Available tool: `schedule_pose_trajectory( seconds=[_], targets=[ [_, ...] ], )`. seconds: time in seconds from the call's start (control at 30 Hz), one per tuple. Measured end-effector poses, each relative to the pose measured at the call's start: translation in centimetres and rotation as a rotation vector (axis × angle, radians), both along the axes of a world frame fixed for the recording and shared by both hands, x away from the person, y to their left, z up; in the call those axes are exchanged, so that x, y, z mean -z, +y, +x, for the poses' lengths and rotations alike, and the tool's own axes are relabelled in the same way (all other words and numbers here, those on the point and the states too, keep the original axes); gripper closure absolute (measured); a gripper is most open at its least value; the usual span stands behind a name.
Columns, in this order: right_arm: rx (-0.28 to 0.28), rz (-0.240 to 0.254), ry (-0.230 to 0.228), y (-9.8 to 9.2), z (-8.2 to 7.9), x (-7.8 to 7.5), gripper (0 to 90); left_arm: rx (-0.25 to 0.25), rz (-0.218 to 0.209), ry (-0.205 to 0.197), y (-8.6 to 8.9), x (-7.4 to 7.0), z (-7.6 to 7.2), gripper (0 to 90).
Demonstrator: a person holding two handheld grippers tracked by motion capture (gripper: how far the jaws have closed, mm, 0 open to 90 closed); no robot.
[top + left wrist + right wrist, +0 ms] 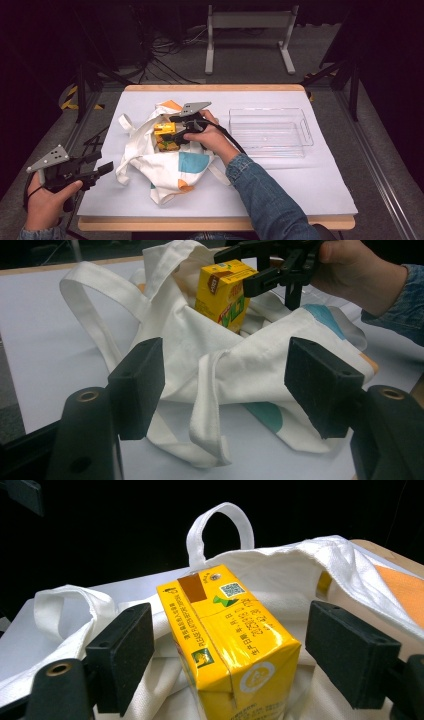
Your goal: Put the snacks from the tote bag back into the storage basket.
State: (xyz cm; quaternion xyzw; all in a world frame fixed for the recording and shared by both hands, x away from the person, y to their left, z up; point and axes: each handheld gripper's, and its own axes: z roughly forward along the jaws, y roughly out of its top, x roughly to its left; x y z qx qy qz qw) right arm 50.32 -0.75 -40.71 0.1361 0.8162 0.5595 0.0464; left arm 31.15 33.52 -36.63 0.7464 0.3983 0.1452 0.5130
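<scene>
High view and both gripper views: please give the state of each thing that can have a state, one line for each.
Yellow drink carton: sealed, standing in the bag's mouth, between open jaws, not gripped.
White tote bag: crumpled on the table, mouth open.
Clear plastic tray: empty, upright.
Right hand-held gripper: open around the carton.
Left hand-held gripper: open, holding nothing, apart from the bag.

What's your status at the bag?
Right gripper open, straddling yellow carton, pads clear. Carton sits in white tote bag. Left gripper open, idle off table's left edge. Nothing blocking.

Clear plastic tray [306, 131] on white table sheet [320, 185]; grey stand [248, 21] behind.
</scene>
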Motion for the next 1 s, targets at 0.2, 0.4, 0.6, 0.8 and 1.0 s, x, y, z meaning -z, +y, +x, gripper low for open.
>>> schedule_pose_trajectory(
  seconds=[0.2, 0.4, 0.6, 0.8, 1.0],
  targets=[
    [-0.009, -0.018, -0.015, 0.4, -0.1, 0.2, 20.7, 0.006, 0.001, 0.001, -0.1, 0.1, 0.1, 33.4],
    [-0.019, -0.036, -0.012, 0.9, -0.2, 0.5, 21.5, 0.009, 0.003, -0.001, -0.1, 0.1, 0.2, 33.5],
    [-0.031, -0.058, -0.014, 1.1, -0.2, 0.8, 27.7, 0.008, 0.004, -0.001, -0.1, 0.1, 0.3, 33.6],
    [-0.027, -0.061, -0.026, 1.1, -0.4, 0.6, 34.2, 0.01, 0.005, -0.003, -0.2, 0.1, 0.3, 33.4],
    [-0.041, -0.098, -0.039, 0.7, -0.6, 0.3, 44.9, 0.01, 0.009, -0.001, -0.2, 0.2, 0.3, 33.0]
  ],
)
